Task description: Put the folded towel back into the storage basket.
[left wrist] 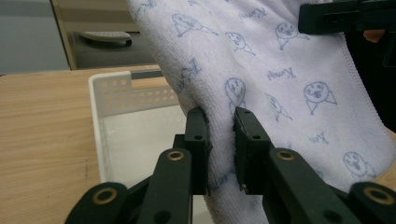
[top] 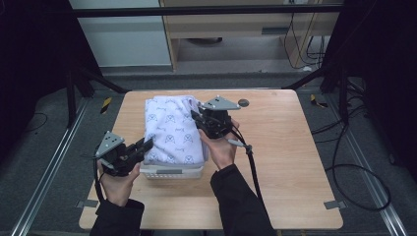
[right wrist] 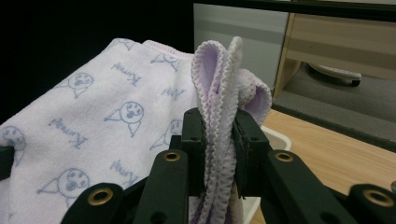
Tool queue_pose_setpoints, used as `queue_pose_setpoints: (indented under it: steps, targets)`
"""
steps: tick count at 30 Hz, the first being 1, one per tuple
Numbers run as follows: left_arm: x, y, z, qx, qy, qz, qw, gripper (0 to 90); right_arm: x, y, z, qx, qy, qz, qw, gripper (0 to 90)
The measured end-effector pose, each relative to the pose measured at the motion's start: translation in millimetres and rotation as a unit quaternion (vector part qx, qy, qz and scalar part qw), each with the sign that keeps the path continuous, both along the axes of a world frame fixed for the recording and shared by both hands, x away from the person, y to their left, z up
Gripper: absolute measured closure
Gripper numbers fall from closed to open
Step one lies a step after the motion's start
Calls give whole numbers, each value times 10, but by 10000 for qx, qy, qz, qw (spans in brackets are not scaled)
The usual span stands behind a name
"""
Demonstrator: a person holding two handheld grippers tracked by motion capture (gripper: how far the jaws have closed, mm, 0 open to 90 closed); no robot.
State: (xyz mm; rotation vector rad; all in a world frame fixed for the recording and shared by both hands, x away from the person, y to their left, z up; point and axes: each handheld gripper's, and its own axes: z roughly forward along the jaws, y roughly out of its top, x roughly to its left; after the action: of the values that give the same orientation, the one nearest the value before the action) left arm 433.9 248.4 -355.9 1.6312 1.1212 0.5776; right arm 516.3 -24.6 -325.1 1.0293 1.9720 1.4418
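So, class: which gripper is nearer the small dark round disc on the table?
Right. The right gripper grips the towel just beside the disc; the left gripper grips the towel's near-left edge, farther away.

I hold a folded white towel (top: 173, 129) printed with small blue faces, draped flat over a white perforated basket (top: 172, 171) at the middle of the table. Its near edge and its bunched far corner sit pinched in my jaws.

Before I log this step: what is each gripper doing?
Left gripper: closed on the towel.
Right gripper: closed on the towel's bunched edge.
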Motion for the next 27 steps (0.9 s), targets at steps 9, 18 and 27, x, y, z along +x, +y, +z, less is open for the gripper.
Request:
queue_pose_setpoints:
  steps: [9, 18, 27]
  targets:
    - [91, 85, -34, 30, 44, 169, 9998, 763, 131, 134, -42, 28, 56, 10, 10000, 766]
    - [161, 130, -94, 172, 85, 341, 9992, 763, 273, 260, -138, -18, 148, 8, 9999, 766]
    - [253, 146, -224, 299, 240, 365, 9986, 763, 364, 326, -283, -108, 278, -8, 9996, 766]
